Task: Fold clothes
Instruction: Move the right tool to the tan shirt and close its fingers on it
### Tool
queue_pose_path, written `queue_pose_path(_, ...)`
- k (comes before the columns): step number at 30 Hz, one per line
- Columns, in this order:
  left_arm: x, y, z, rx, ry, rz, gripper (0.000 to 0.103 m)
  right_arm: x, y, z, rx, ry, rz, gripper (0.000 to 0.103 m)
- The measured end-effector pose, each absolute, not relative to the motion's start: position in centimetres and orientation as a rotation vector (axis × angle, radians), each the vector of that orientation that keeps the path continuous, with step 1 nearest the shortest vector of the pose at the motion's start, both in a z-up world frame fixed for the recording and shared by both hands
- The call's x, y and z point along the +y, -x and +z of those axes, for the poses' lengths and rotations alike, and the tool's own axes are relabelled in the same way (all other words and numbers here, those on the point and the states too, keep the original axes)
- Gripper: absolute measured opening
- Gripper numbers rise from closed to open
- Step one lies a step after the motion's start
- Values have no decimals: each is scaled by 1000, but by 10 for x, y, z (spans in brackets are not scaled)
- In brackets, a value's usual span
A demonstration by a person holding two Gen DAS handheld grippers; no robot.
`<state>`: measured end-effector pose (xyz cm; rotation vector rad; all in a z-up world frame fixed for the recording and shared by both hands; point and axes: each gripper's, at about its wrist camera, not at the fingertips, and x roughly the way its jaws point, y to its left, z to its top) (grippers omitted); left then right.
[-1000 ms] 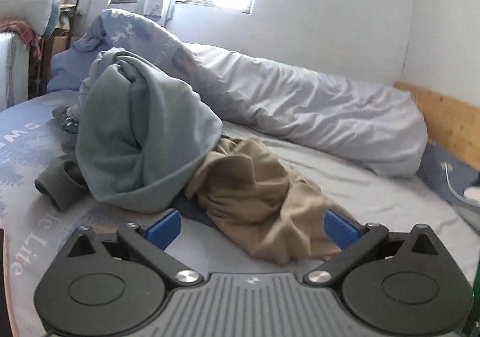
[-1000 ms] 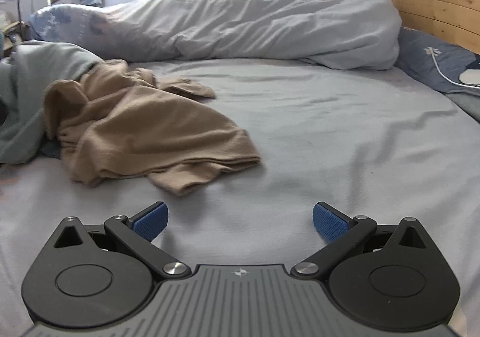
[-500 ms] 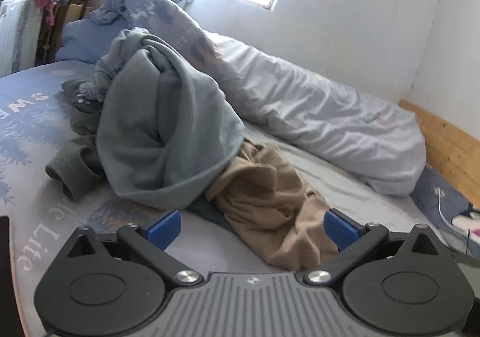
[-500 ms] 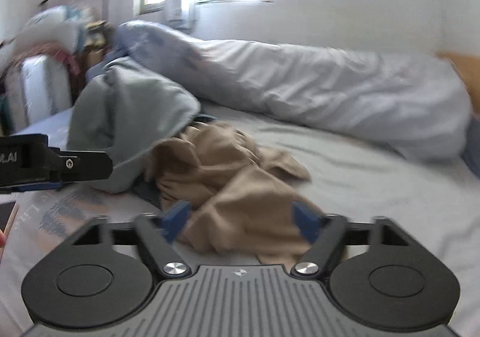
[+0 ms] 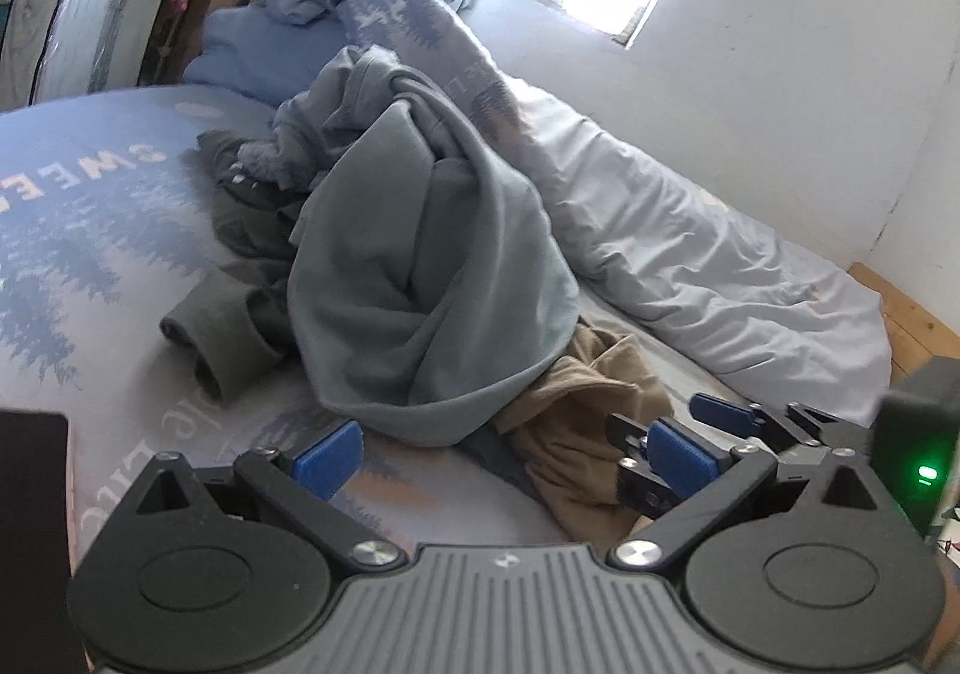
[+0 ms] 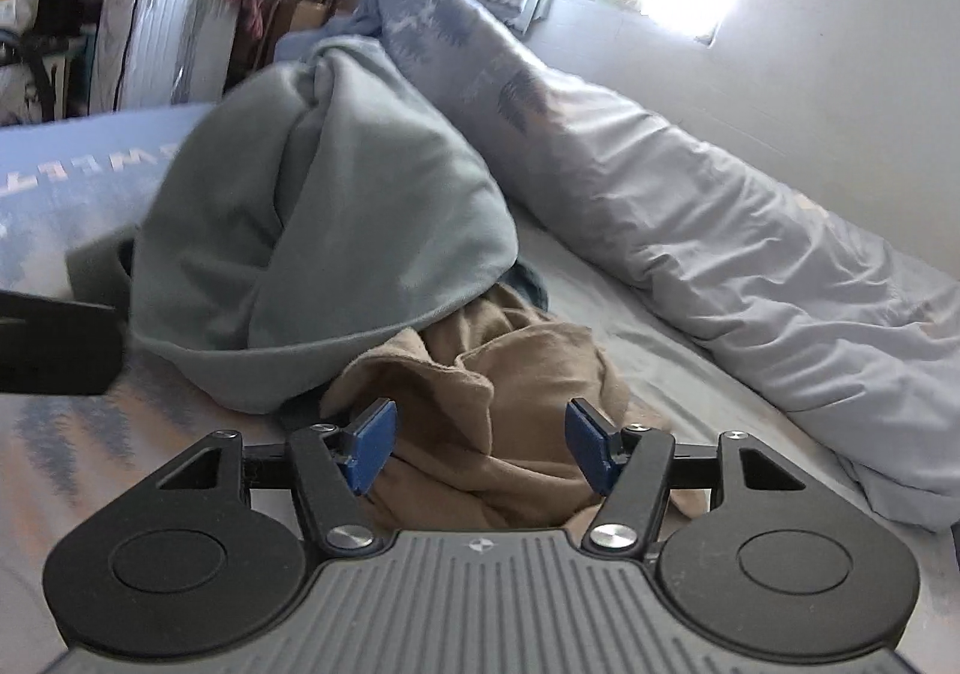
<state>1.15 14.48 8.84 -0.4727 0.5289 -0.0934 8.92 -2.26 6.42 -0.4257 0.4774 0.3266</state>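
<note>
A crumpled tan garment (image 6: 510, 404) lies on the bed, its far end tucked under a heaped grey-blue sweatshirt (image 6: 324, 230). My right gripper (image 6: 480, 449) hovers low over the tan cloth. Its jaws stand half apart, with cloth lying between and behind the blue pads, which do not press on it. In the left wrist view my left gripper (image 5: 505, 458) is open over bare sheet in front of the sweatshirt (image 5: 420, 278), with the tan garment (image 5: 576, 434) to its right. The right gripper's fingers (image 5: 723, 413) reach in there from the right.
A dark olive garment with a rolled cuff (image 5: 216, 350) lies left of the sweatshirt. A long bunched duvet (image 5: 690, 230) runs along the wall behind. A wooden headboard (image 5: 912, 314) stands at the right and a flat black object (image 5: 30, 494) at the near left. Bagged bedding (image 6: 162, 44) is stacked beyond the bed.
The right gripper has swung left from open sheet to above the tan garment, and its jaws have narrowed. It now shows in the left wrist view. The left gripper drifted left and rolled.
</note>
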Motion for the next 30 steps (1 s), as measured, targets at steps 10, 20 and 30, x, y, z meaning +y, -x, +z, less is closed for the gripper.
queue_pose_path(10,153,-14,74,597,527,-99,103,-15,-99,47,464,405,302,53)
queue_pose_path(20,144,-14,72,607,500,-116,103,-17,-101,45,444,390,285,49)
queue_pose_path(30,146,-14,68,614,495,-113,103,-12,-106,40,433,358,249,23)
